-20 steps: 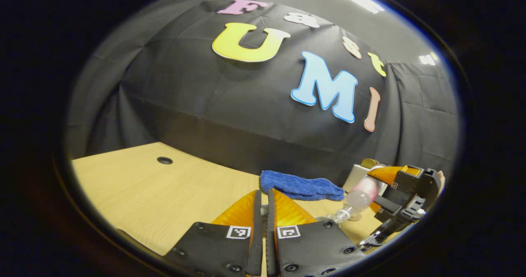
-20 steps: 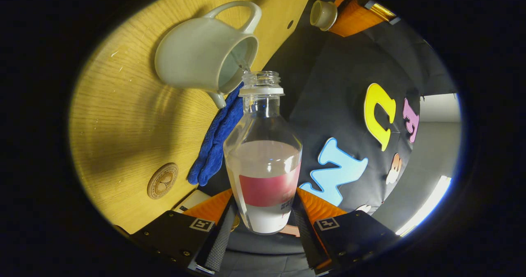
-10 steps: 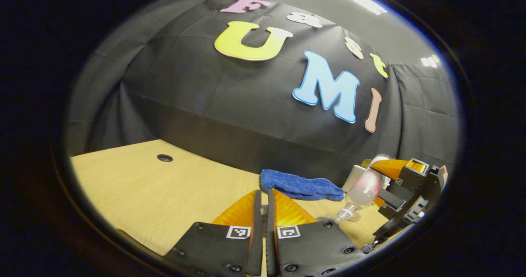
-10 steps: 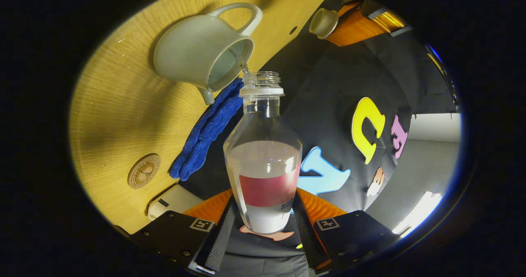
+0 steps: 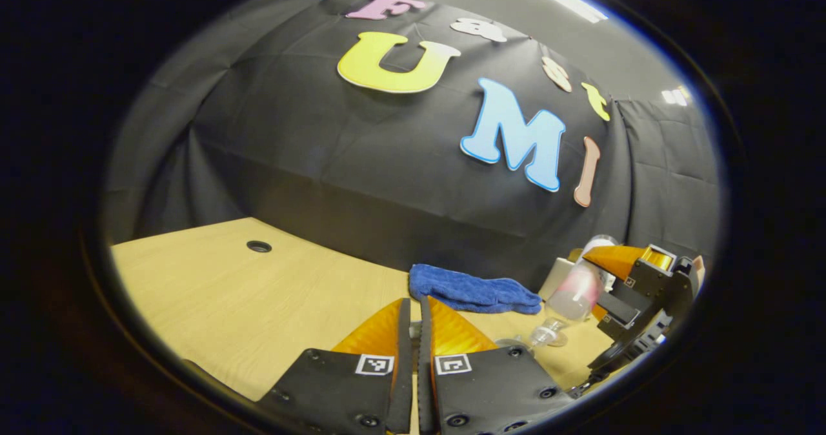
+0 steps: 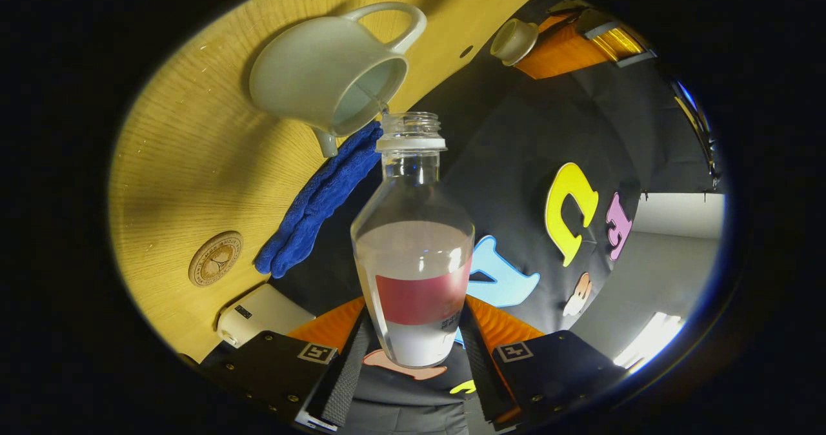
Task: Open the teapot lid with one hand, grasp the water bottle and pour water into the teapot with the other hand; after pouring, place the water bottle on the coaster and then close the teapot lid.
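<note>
My right gripper (image 6: 413, 322) is shut on the clear water bottle (image 6: 413, 254) at its red label. The bottle is tipped, its open mouth at the rim of the pale green teapot (image 6: 322, 80), and a thin stream runs into the open pot. Away from the pot, my left gripper (image 6: 568, 35) holds the teapot lid (image 6: 513, 40). In the left gripper view my left gripper (image 5: 416, 306) has its fingers pressed almost together. At that view's right edge are the tilted bottle (image 5: 574, 293) and the right gripper (image 5: 635, 299). The round wooden coaster (image 6: 215, 258) lies bare on the table.
A blue cloth (image 6: 322, 193) lies between the teapot and the booth wall, also seen in the left gripper view (image 5: 474, 290). A white box (image 6: 258, 312) sits near the coaster. The wooden table (image 5: 258, 306) has a cable hole (image 5: 259, 246) at its far left.
The right gripper has raised the bottle's base, so the bottle tips more steeply while its mouth stays at the pot's rim. The left gripper has barely moved.
</note>
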Action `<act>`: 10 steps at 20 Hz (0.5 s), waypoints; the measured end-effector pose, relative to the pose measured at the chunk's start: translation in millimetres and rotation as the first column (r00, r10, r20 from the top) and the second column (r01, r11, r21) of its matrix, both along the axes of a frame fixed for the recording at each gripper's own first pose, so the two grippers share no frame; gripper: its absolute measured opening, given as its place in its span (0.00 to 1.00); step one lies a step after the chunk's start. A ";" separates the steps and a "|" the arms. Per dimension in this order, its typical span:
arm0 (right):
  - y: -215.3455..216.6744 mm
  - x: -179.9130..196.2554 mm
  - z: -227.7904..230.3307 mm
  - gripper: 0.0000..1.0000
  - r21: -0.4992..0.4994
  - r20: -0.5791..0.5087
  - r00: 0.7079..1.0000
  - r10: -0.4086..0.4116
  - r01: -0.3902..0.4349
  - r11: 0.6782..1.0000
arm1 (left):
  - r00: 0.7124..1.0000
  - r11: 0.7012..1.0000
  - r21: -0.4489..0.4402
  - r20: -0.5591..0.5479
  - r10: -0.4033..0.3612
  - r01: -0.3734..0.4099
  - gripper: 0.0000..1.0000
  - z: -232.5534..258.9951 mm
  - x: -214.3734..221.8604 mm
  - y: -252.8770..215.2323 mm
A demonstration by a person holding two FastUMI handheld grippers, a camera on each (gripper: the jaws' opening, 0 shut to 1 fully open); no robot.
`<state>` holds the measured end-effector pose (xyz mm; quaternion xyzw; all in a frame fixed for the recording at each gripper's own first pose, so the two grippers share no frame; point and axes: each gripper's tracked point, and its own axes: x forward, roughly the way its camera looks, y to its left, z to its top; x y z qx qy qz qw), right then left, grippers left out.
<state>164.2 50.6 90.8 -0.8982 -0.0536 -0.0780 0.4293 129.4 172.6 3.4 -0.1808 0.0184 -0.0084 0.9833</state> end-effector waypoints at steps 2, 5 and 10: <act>2.0 0.0 -0.4 0.75 -0.011 0.004 1.000 0.007 -0.007 1.000 | 1.000 1.000 0.001 -0.001 0.001 -0.001 0.10 0.0 -0.8 0.8; 2.2 0.8 -2.3 0.75 -0.011 0.003 1.000 0.009 -0.009 1.000 | 1.000 1.000 0.002 -0.005 0.002 -0.002 0.10 -0.4 1.8 1.5; -5.7 7.5 -8.8 0.75 0.082 -0.031 0.999 -0.003 0.006 0.997 | 1.000 1.000 0.003 -0.007 0.009 -0.009 0.10 -3.6 1.3 2.3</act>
